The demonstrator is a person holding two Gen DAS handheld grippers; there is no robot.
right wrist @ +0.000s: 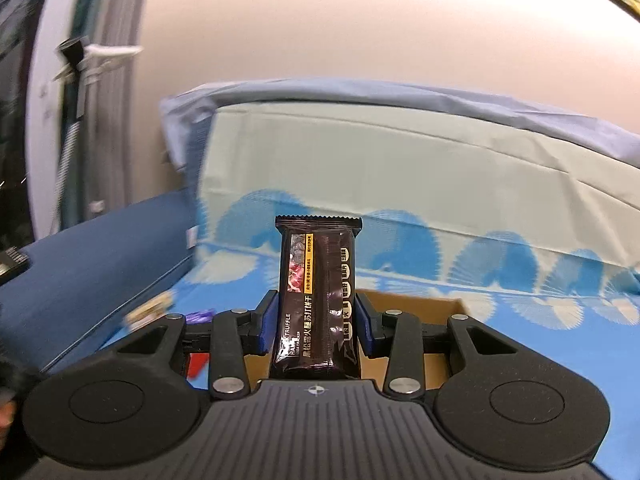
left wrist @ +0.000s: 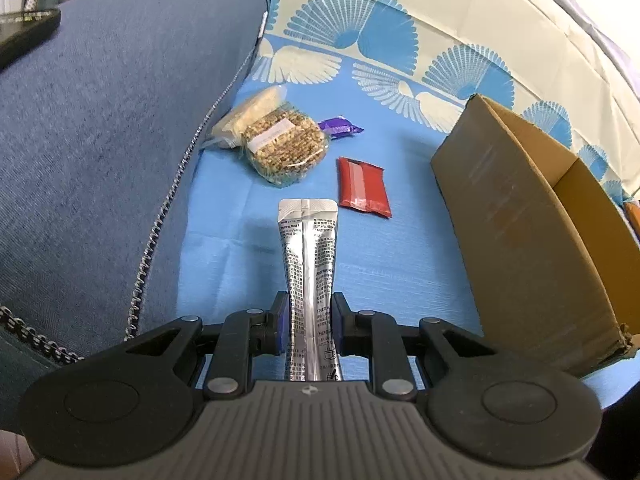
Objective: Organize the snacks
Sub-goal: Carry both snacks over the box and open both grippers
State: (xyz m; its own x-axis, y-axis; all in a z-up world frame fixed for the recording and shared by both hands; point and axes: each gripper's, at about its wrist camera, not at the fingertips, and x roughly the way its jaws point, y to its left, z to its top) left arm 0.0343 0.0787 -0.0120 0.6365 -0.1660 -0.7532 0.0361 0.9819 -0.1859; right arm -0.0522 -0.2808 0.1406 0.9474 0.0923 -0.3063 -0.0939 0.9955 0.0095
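Note:
My left gripper (left wrist: 310, 320) is shut on a silver stick sachet (left wrist: 309, 264) and holds it above the blue cloth (left wrist: 400, 256). A red packet (left wrist: 363, 187), a round grain cake in clear wrap (left wrist: 285, 148), a pale bar (left wrist: 248, 114) and a purple wrapper (left wrist: 340, 128) lie on the cloth ahead. An open cardboard box (left wrist: 532, 240) stands to the right. My right gripper (right wrist: 316, 326) is shut on a dark brown truffle cracker pack (right wrist: 318, 300) and holds it upright above the box (right wrist: 416, 308).
A blue sofa cushion (left wrist: 100, 140) with a zipper edge lies at the left, with a dark phone (left wrist: 24, 30) on it. A patterned cream and blue cloth (left wrist: 440, 40) rises behind the snacks. In the right wrist view, a wall and curtain stand behind.

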